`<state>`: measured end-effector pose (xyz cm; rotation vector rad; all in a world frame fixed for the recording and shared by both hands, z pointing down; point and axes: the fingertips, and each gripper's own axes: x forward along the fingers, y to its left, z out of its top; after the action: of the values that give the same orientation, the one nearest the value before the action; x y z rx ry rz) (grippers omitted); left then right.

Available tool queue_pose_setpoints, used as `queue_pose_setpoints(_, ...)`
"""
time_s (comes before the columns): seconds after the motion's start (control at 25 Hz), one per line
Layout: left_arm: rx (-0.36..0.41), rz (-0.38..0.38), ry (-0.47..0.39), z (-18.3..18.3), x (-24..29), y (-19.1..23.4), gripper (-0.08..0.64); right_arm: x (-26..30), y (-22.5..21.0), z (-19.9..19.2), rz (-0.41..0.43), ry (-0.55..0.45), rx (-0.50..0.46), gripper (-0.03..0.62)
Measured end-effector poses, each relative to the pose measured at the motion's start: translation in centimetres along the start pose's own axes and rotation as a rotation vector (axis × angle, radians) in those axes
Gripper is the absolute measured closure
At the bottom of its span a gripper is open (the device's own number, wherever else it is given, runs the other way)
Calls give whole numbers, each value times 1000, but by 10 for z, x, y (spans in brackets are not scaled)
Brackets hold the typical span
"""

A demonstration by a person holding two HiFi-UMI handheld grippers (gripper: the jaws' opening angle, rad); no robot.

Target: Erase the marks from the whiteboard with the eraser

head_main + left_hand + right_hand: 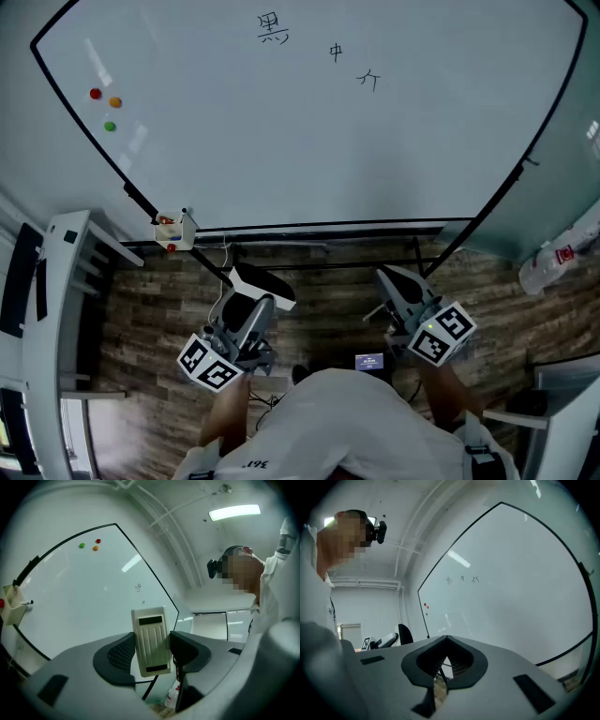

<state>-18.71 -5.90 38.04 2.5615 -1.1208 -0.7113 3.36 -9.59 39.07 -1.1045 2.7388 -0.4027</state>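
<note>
A large whiteboard (309, 131) fills the upper head view, with three black marks (273, 29) near its top. The same marks (461, 579) show small in the right gripper view. My left gripper (255, 284) is held low in front of the board's bottom edge, shut on a cream eraser (151, 641) that stands upright between its jaws. The eraser (263, 280) is apart from the board. My right gripper (394, 279) hangs at the same height to the right, shut with nothing in it.
Three round magnets (105, 100), red, orange and green, stick at the board's left. A small holder (174, 231) with markers hangs at the board's lower left corner. A white chair (56, 309) stands at left; a plastic bottle (562, 251) lies at right.
</note>
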Motion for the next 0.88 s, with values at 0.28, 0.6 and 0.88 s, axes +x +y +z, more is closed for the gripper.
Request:
queue_pose_setpoints(0.28,-15,11,-5,5,-7,11,318,6,4,-6,-14,16,-10,568)
queue_pose_setpoints(0.6,-39,23,-4,9,-17,32,318,17,8,-7,-79,4,-49,565)
queue_pose_setpoints(0.88,-47,5,24,13,-23,48,318,23,13,-13,-143,-15,-76,558)
